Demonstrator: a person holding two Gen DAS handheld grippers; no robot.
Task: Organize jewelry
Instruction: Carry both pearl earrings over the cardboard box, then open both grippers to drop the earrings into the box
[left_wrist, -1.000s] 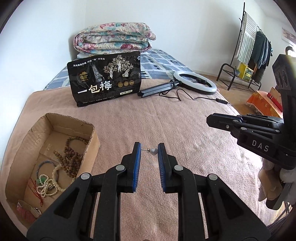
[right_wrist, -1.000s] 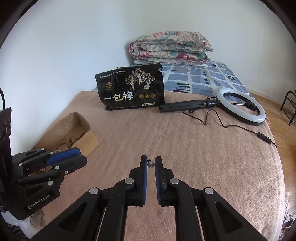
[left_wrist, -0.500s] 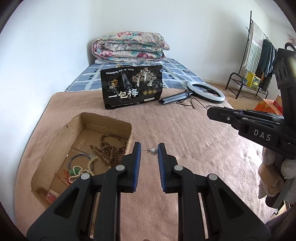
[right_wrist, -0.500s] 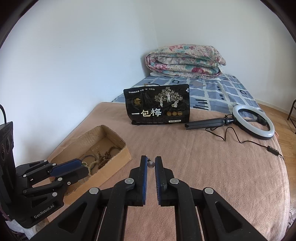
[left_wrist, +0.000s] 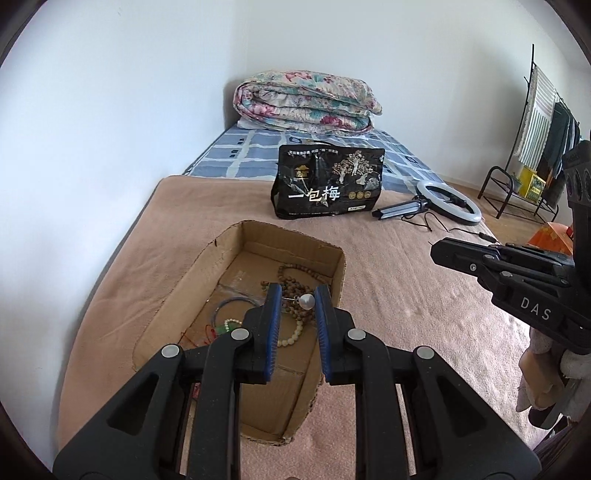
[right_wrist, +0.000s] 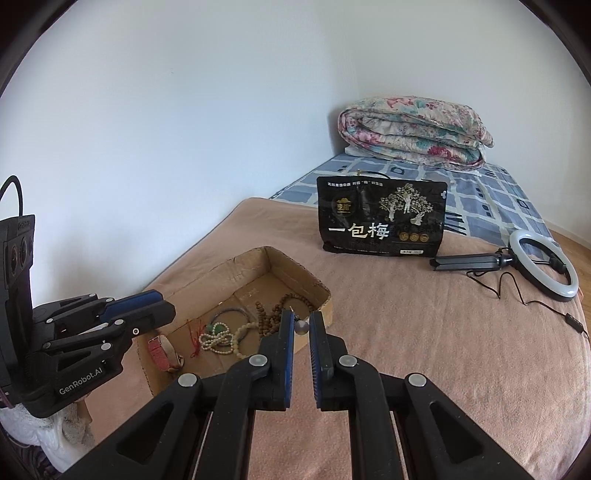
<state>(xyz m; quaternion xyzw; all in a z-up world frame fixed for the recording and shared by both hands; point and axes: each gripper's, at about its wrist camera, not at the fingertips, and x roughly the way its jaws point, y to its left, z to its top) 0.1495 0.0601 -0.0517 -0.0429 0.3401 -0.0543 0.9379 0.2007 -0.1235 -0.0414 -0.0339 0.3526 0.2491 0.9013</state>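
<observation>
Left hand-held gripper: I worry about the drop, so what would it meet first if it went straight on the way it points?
Probably the brown wooden bead strands on the floor of the open cardboard box, though depth is unclear.

The box (left_wrist: 334, 275) sits on the blanket (left_wrist: 406, 295), near the wall (left_wrist: 110, 129). In the box lie bead strings (right_wrist: 273, 314), a bangle (right_wrist: 231, 314) and a strap (right_wrist: 160, 354); the strap is nearest the front wall of the box, the bead strings toward the far end. Behind the box stands the bag (left_wrist: 328, 184). Right of the bag lies the ring light (left_wrist: 448, 203), its tripod (left_wrist: 399, 211) pointing at the bag. Behind the bag, on the mattress (left_wrist: 251, 155), lies the quilt (left_wrist: 306, 101), in the corner. A rack (left_wrist: 532, 147) stands on the floor at far right.

The left gripper (left_wrist: 297, 301) is over the box, a pearl pin (left_wrist: 306, 301) between its pads. The right gripper (right_wrist: 302, 326) is over the right wall of the box, a pearl (right_wrist: 302, 326) between its pads.
</observation>
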